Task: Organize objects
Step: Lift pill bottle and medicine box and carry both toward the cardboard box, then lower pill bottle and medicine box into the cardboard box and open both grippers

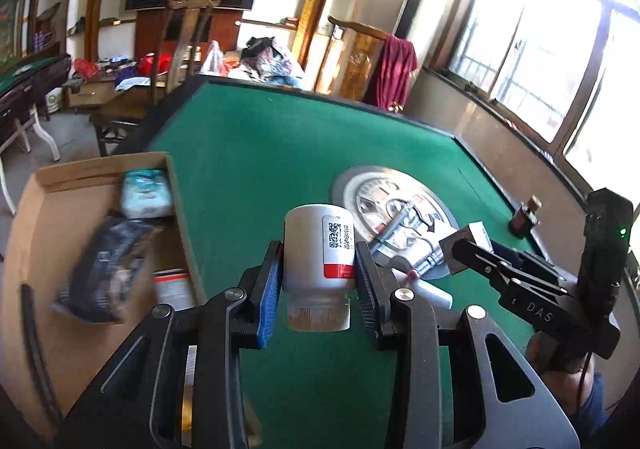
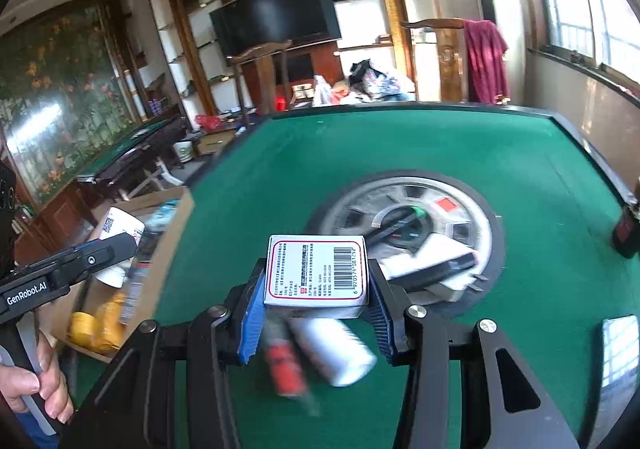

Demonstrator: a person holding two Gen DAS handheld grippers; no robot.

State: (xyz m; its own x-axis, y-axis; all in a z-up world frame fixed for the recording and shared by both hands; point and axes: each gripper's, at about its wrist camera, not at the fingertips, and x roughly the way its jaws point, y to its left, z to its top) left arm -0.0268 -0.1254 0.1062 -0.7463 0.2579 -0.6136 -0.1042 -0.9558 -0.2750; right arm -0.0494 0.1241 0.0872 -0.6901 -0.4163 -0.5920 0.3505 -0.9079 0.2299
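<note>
My left gripper [image 1: 318, 277] is shut on a white pill bottle [image 1: 318, 249] with a QR label and holds it above the green table [image 1: 260, 153], right of the cardboard box [image 1: 52, 217]. The bottle also shows in the right wrist view [image 2: 118, 233], over the box [image 2: 176, 209]. My right gripper [image 2: 316, 301] is shut on a white medicine box [image 2: 316, 273] with a barcode, above the table. That medicine box shows in the left wrist view [image 1: 478, 235], held by the right gripper [image 1: 460, 249].
The cardboard box holds a tissue pack [image 1: 146, 189], a dark packet [image 1: 104, 269] and a white carton [image 1: 174, 287]. Loose items lie on the round centre plate [image 1: 372, 193]: a pen [image 1: 394, 227], a white tube [image 2: 336, 349], a red item [image 2: 284, 365]. A dark bottle [image 1: 524, 217] stands at right.
</note>
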